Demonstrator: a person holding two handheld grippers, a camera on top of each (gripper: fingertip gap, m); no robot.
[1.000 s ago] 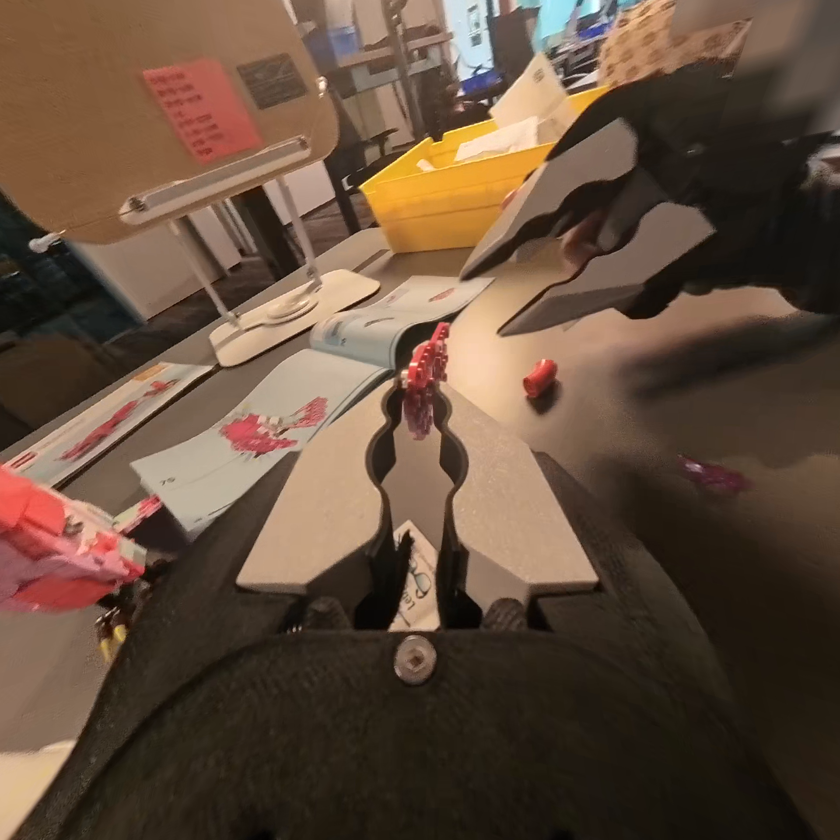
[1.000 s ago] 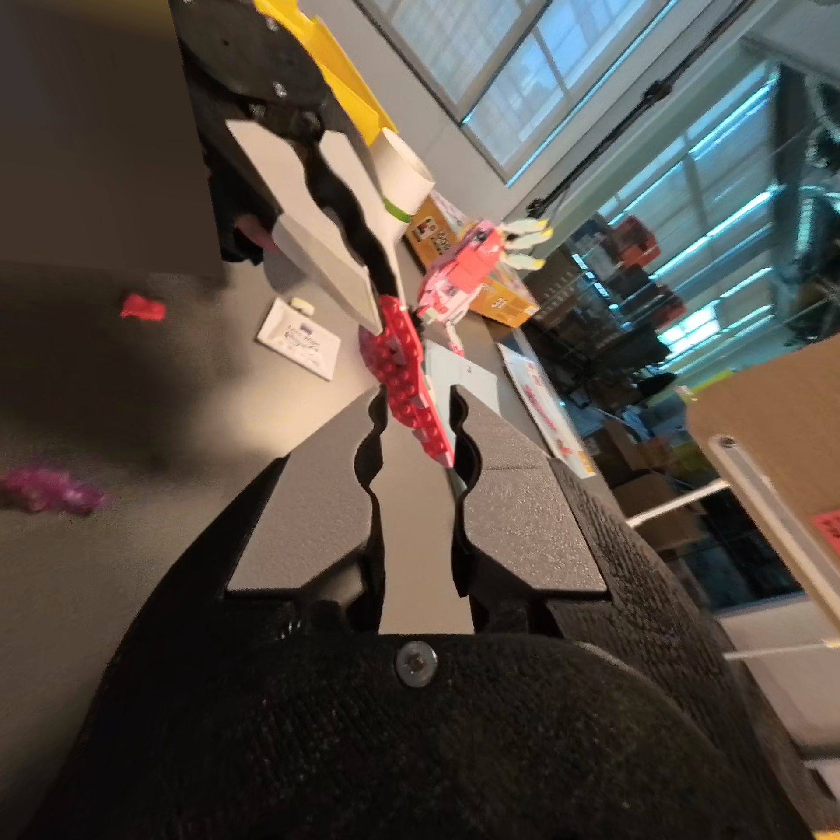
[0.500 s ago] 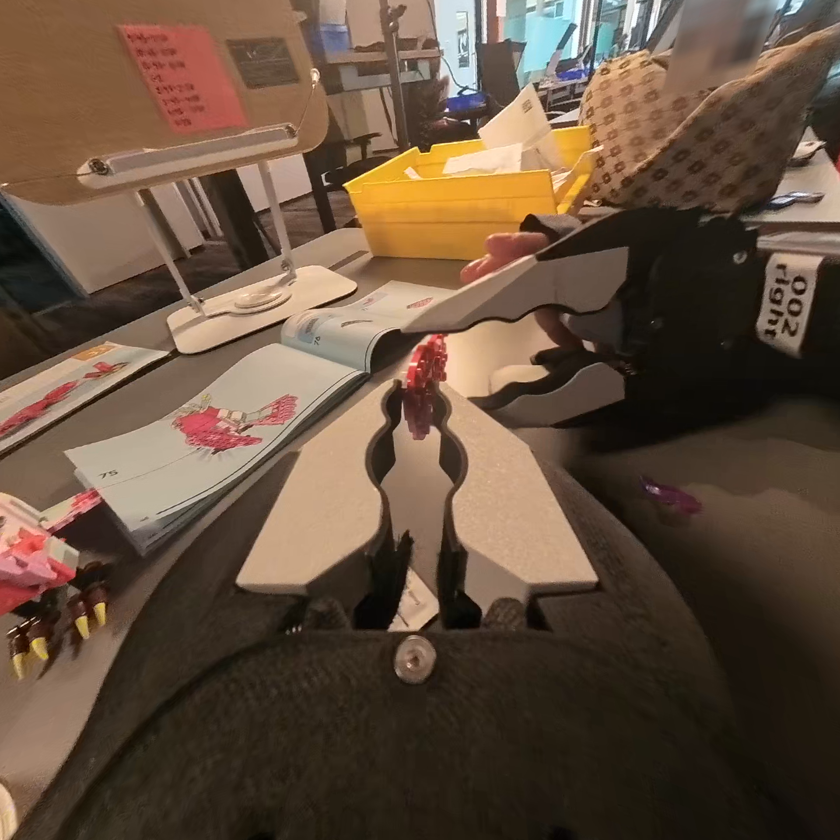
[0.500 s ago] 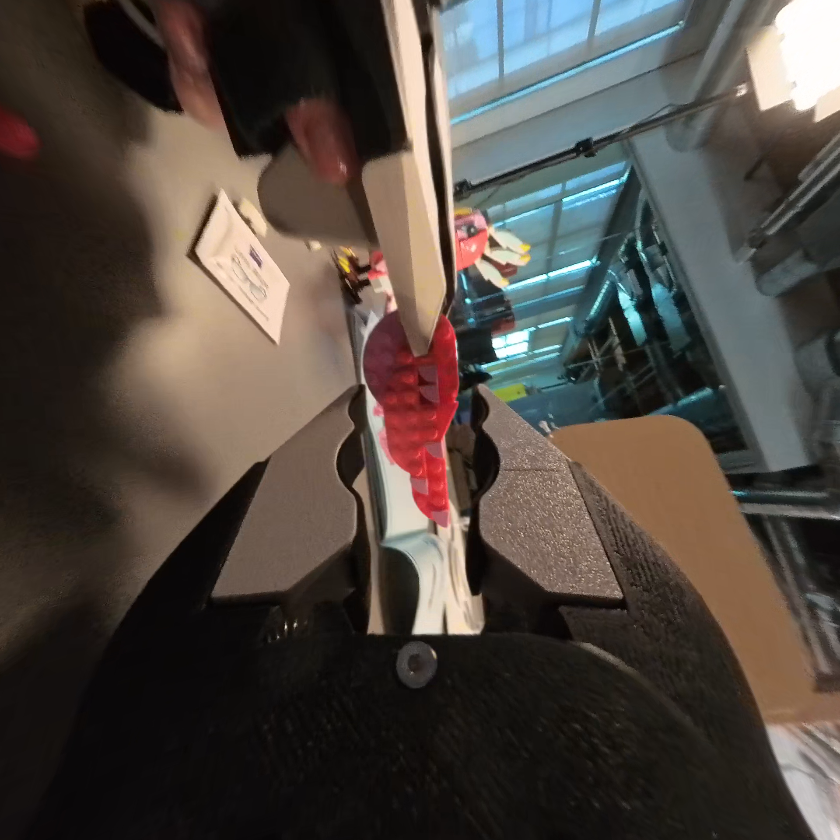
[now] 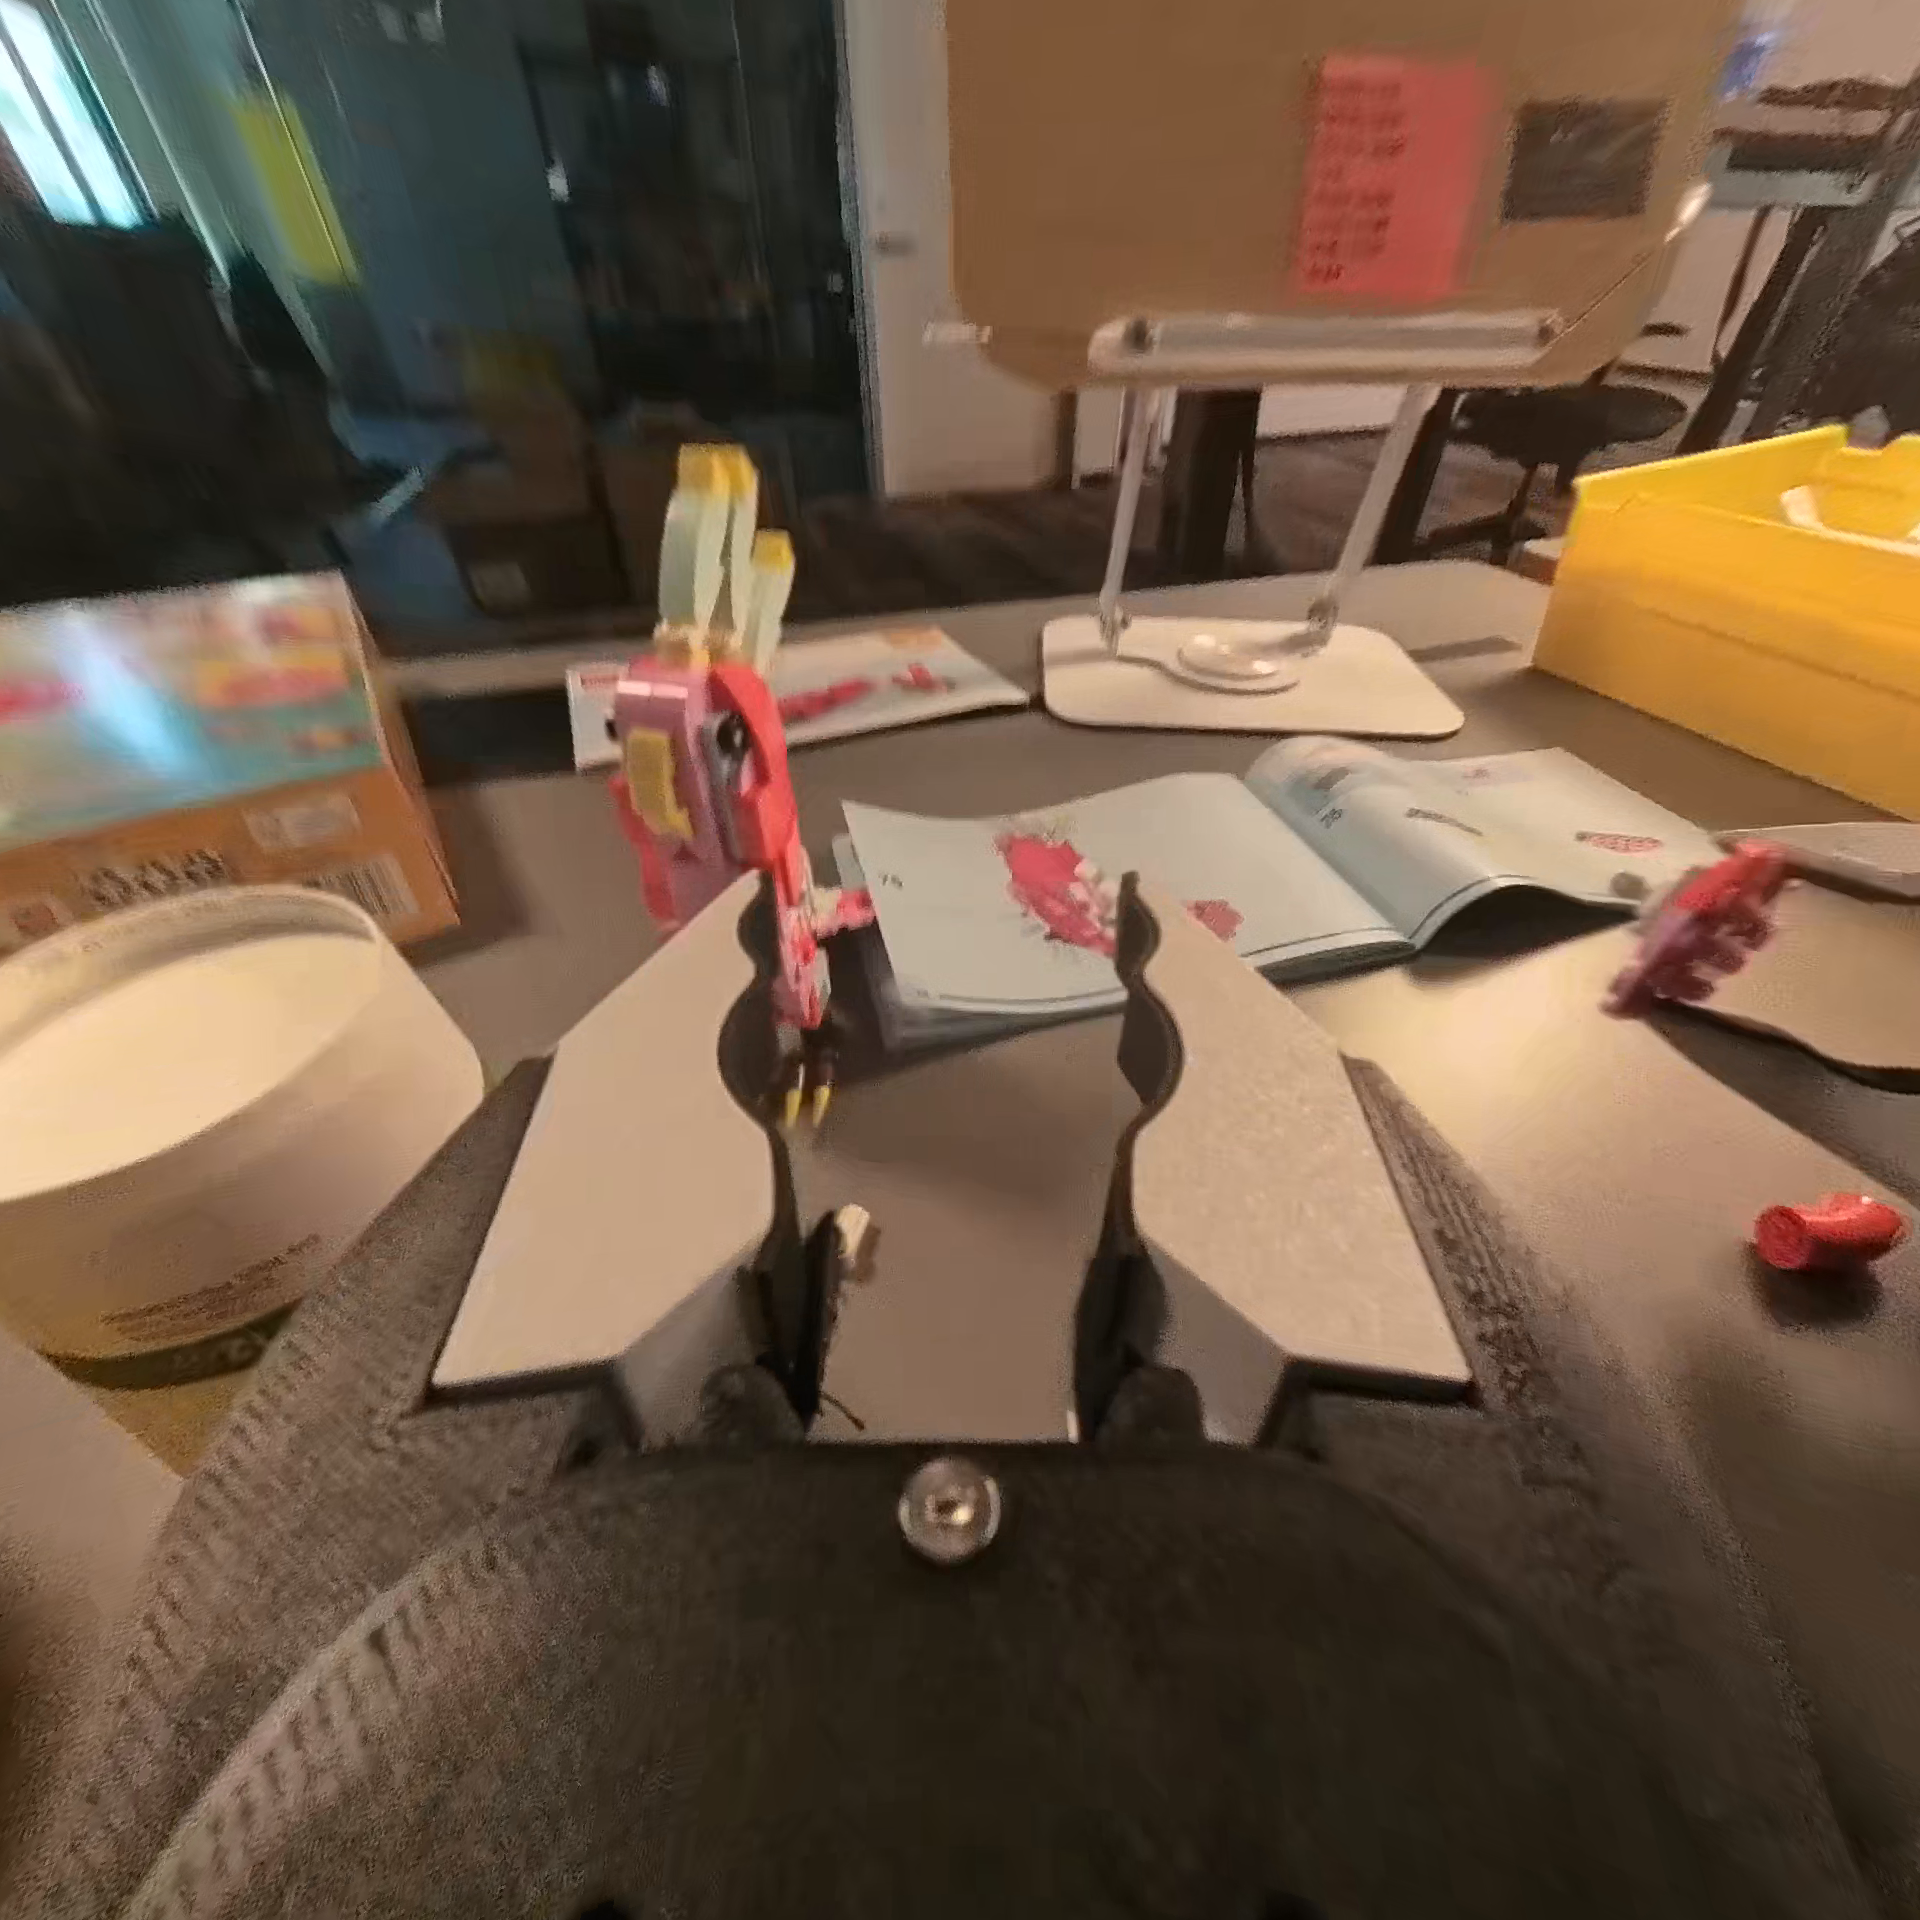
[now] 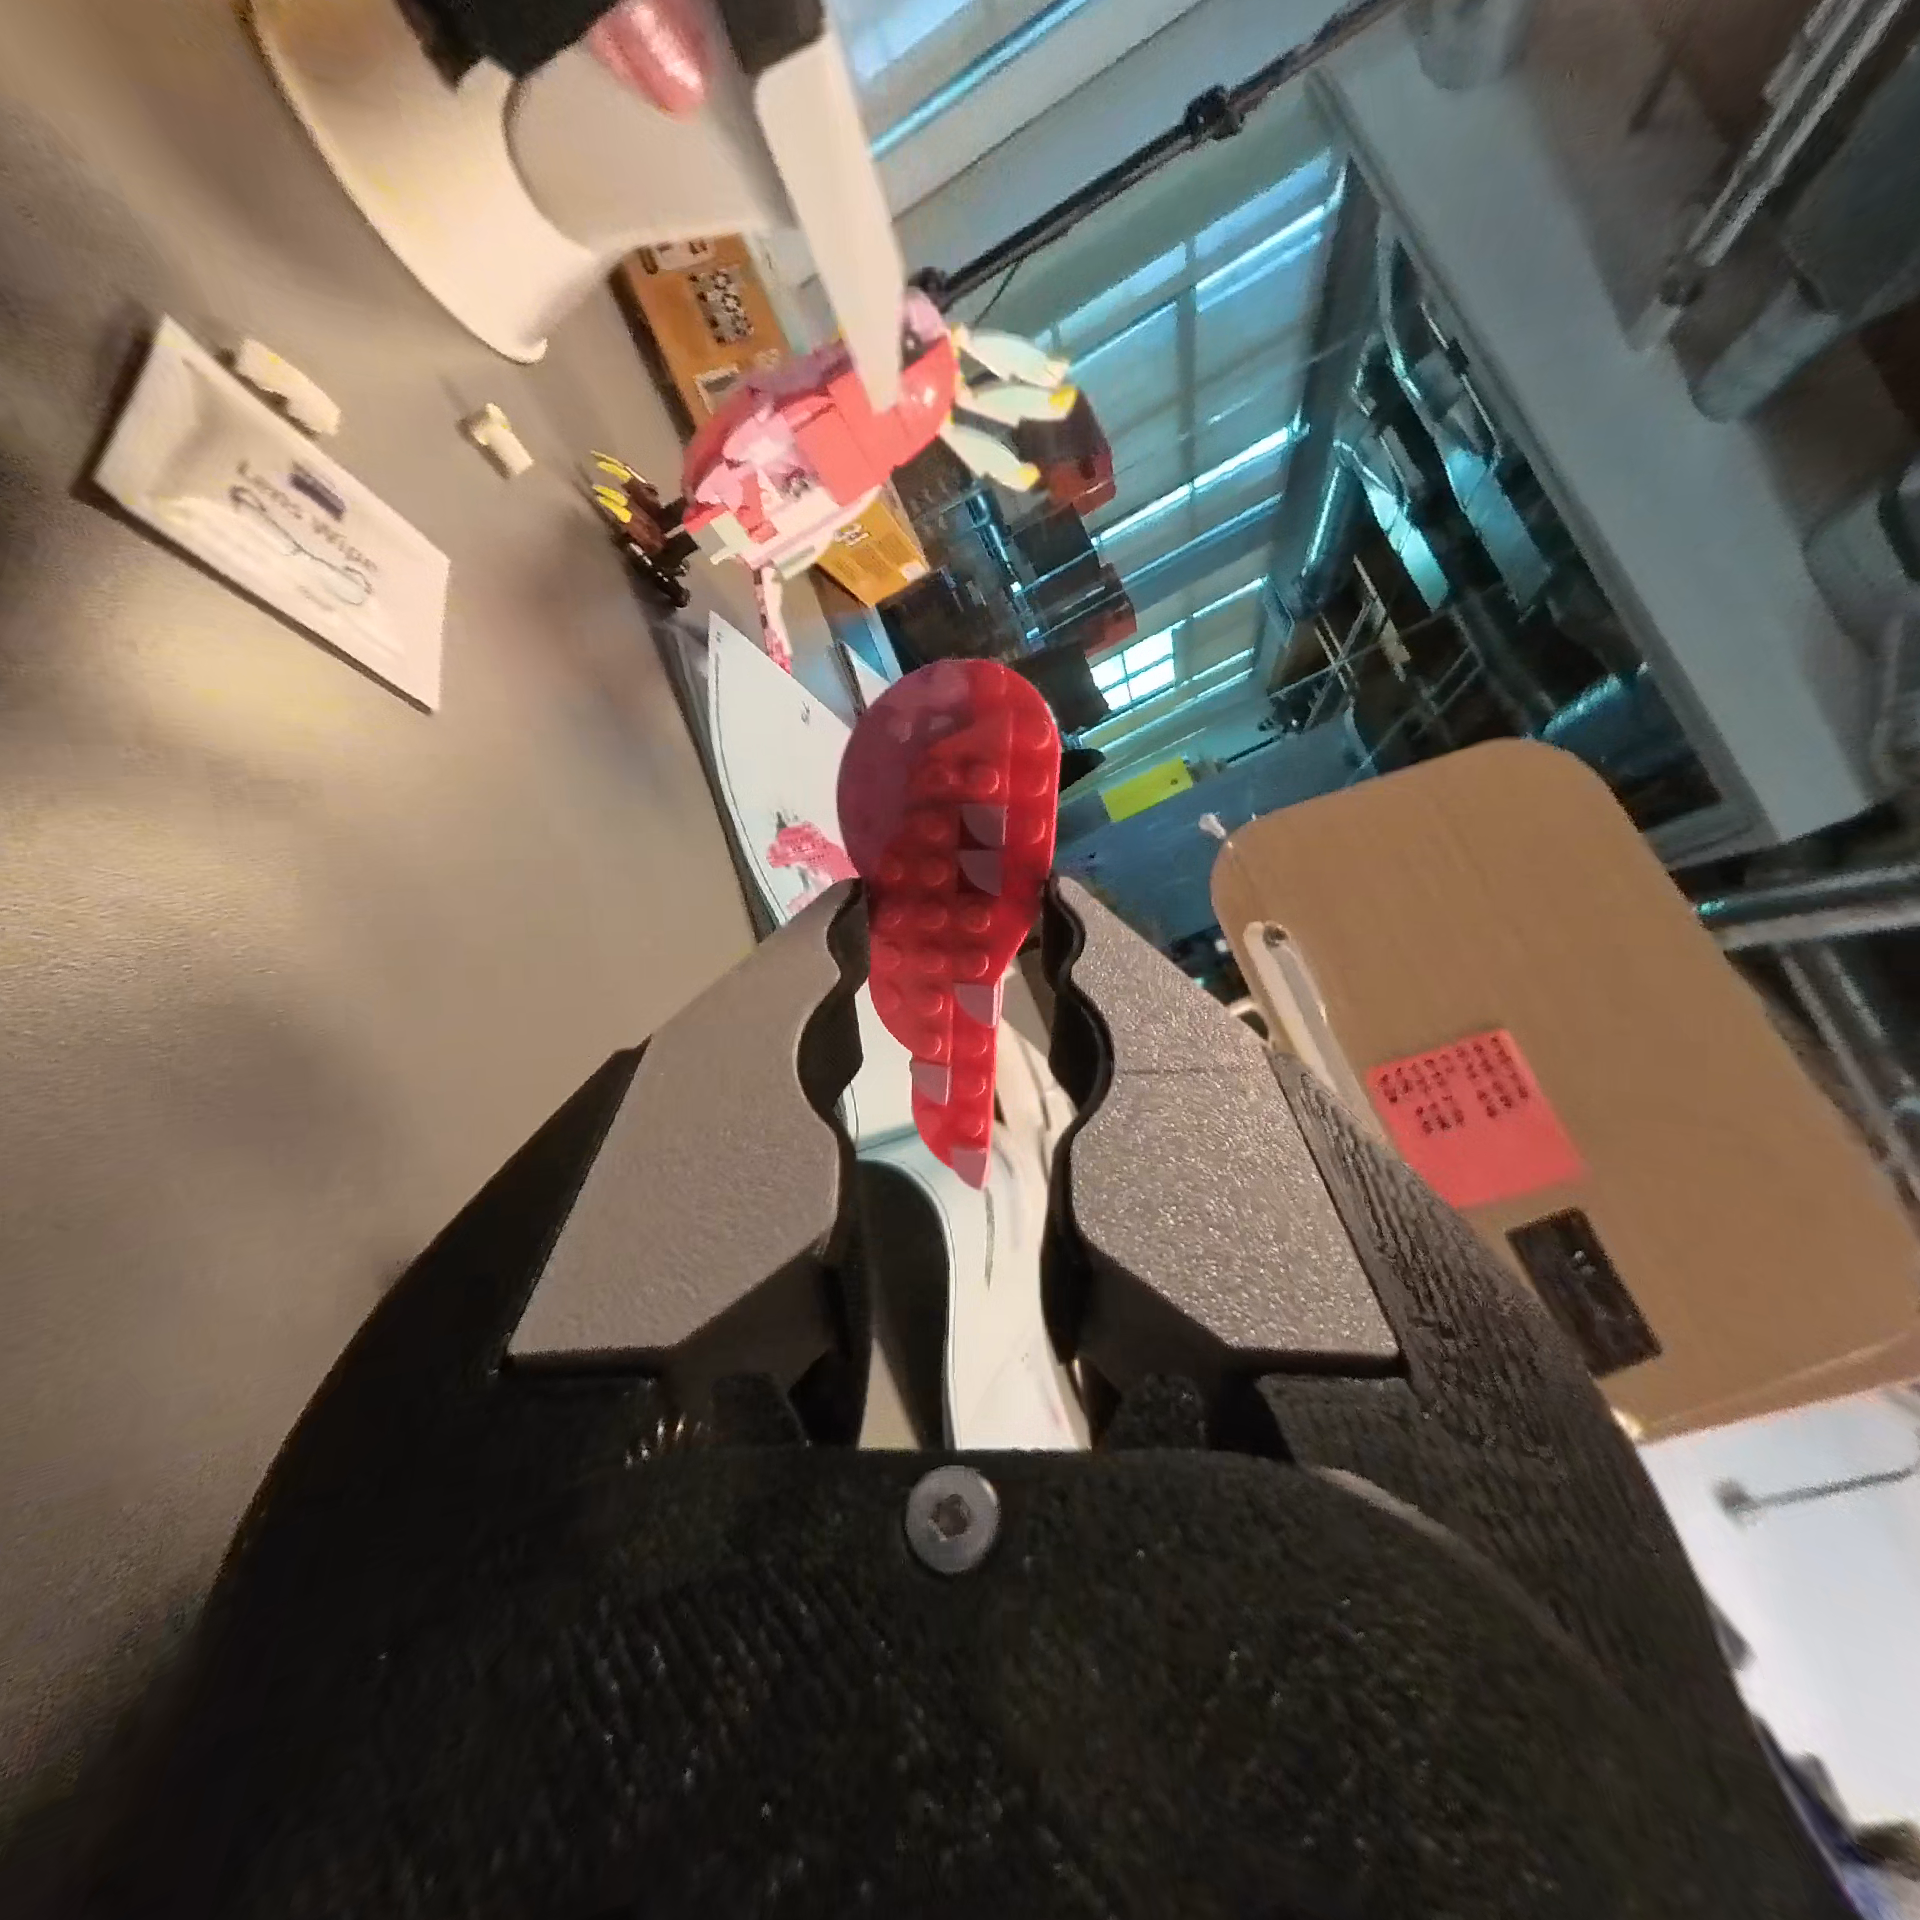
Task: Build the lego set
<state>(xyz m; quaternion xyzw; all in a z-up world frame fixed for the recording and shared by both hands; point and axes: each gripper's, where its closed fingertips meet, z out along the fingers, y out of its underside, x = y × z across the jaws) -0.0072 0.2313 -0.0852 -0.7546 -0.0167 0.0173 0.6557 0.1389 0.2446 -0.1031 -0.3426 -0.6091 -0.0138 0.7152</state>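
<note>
red brick wing (image 6: pixel 961 894) clamped between right hand-held gripper (image 6: pixel 951 914) fingertips

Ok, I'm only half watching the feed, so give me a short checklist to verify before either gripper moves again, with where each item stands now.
1. Right gripper grips the red studded piece: ok, both fingertips sit against its edges.
2. Left gripper is free: ok, jaws wide apart with nothing clamped.
3. Left gripper is clear of the pink bird model: cannot tell, the bird overlaps its left fingertip in view.
4. Bird model stands upright on the table: ok.
5. Open booklet lies flat to the right of the bird: ok.
6. Small loose red part lies apart from both grippers: ok.
</note>
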